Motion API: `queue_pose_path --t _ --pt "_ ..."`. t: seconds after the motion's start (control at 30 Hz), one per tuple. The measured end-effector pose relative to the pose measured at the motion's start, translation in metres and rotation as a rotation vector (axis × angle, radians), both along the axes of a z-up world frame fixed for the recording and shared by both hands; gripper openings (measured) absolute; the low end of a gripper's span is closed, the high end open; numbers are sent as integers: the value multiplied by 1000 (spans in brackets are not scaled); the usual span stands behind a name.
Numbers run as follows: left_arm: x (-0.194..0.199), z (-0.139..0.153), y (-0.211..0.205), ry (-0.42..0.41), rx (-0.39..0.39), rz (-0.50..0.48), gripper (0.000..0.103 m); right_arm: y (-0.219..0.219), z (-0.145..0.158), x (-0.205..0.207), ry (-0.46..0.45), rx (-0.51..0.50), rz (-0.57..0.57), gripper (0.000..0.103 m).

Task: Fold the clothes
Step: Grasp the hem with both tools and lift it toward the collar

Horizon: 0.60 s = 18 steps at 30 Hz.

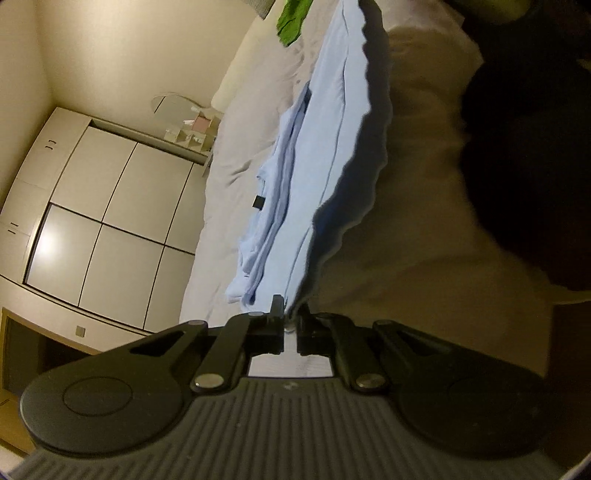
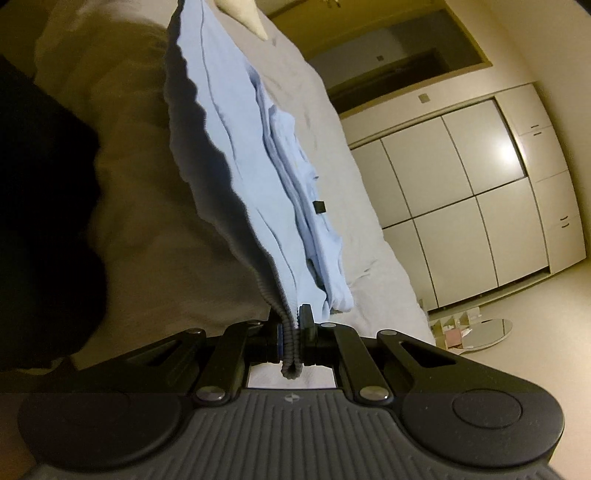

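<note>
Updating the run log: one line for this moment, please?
stage: lifting hem | left hand-held gripper: shut on garment | right hand-held gripper: shut on garment | surface: bed

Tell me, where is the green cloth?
In the left wrist view, the green cloth lies at the top on the bed, left of the light-blue garment.

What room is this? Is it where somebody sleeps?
Probably a bedroom. A light blue garment is spread over a wide bed, a pillow lies at its far end, and a tall built-in wardrobe covers the wall.
</note>
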<state>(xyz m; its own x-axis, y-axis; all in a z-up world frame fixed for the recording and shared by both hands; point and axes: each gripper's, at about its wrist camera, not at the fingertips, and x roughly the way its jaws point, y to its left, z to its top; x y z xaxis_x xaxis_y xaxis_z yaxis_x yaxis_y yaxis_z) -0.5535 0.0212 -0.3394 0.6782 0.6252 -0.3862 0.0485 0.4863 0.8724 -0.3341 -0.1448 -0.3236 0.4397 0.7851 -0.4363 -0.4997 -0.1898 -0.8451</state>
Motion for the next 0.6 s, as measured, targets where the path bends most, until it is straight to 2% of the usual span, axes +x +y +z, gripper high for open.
queue_pose_path --t 0.13,0.27,0.33,0.4,0.5,0.6 --pt "-35 -5 -47 -1 -22 -2 4 -36 -3 -22 25 -43 13 5" --pt "-48 0 -55 -2 -42 21 5 -47 -10 -27 14 -116 22 5" --pt "-53 18 -53 -34 -93 35 6 -40 -2 -19 34 -127 21 5" --pt "-46 43 -36 -82 -145 50 6 -29 19 -4 80 -107 17 5" --pt "-16 76 13 -149 -215 95 6 1 57 31 146 -49 2 5" --pt "20 102 67 -210 -293 147 6 47 81 80 224 5 -25 5"
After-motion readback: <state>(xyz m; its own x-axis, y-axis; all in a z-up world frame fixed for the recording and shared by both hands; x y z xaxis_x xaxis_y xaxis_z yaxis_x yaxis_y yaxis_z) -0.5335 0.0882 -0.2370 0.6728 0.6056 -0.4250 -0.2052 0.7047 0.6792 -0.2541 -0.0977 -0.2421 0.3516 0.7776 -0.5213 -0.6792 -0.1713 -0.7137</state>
